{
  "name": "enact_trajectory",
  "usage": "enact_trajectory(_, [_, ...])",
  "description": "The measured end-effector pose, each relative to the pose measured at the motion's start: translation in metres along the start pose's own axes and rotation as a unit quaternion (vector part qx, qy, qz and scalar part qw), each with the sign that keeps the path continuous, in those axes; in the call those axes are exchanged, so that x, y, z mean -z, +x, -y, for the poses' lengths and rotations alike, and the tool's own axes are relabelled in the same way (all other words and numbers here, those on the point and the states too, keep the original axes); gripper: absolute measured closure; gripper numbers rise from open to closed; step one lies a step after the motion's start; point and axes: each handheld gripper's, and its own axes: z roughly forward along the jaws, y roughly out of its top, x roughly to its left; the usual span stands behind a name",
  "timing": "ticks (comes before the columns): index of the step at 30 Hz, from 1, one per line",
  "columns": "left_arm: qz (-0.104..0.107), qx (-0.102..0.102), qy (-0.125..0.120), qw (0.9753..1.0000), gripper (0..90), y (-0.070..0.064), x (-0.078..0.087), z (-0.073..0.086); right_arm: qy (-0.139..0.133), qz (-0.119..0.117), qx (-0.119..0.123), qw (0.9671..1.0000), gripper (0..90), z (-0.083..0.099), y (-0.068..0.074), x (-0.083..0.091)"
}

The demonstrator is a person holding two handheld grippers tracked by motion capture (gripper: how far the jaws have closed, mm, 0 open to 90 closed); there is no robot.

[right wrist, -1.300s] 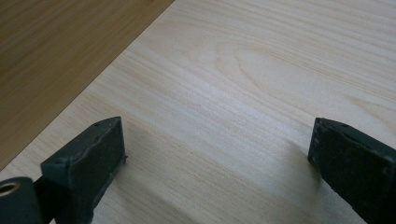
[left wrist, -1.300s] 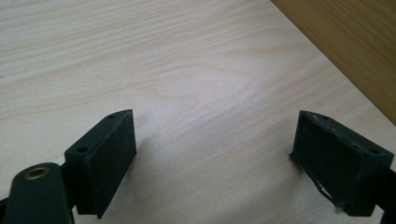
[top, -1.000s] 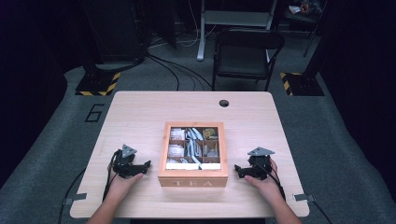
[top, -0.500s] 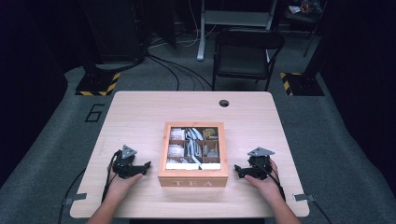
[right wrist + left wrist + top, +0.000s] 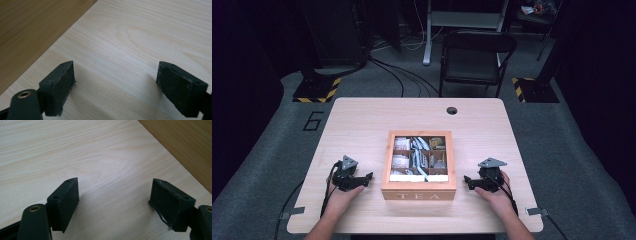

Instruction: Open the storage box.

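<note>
A wooden tea box marked TEA stands near the table's front edge, lid off, its compartments holding tea bags. My left gripper rests on the table left of the box, open, with only bare wood between its pads. The box's side wall shows at the upper right of the left gripper view. My right gripper rests right of the box, open too, nothing between its pads. The box wall fills the upper left of the right gripper view.
The light wooden table has a round cable hole at the back. A black chair stands behind it. Black stands with yellow-striped bases sit on the grey floor at both back corners.
</note>
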Motion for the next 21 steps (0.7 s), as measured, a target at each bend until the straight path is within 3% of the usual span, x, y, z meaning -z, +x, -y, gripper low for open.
enact_trajectory(5, [0.009, 0.006, 0.007, 0.9999, 30.0, 0.001, 0.003, -0.001, -0.003, 0.0, 0.004, 1.0, 27.8, -0.001, -0.002, 0.002])
enact_trajectory(8, [0.012, 0.001, 0.002, 0.9999, 32.0, -0.001, 0.006, -0.003, 0.002, -0.017, -0.01, 0.9998, 38.8, -0.003, -0.001, 0.005])
enact_trajectory(10, [0.018, -0.001, -0.003, 0.9998, 34.1, -0.003, 0.01, -0.004, -0.003, -0.024, -0.021, 0.9995, 40.7, -0.004, -0.001, 0.007])
enact_trajectory(17, [0.05, 0.005, -0.003, 0.9988, 36.5, -0.01, 0.023, -0.009, -0.02, -0.023, 0.002, 0.9995, 40.8, -0.009, 0.004, 0.015])
enact_trajectory(21, [0.047, 0.0, -0.003, 0.9989, 38.0, -0.013, 0.024, -0.01, -0.02, -0.022, 0.008, 0.9995, 40.8, -0.011, 0.007, 0.02])
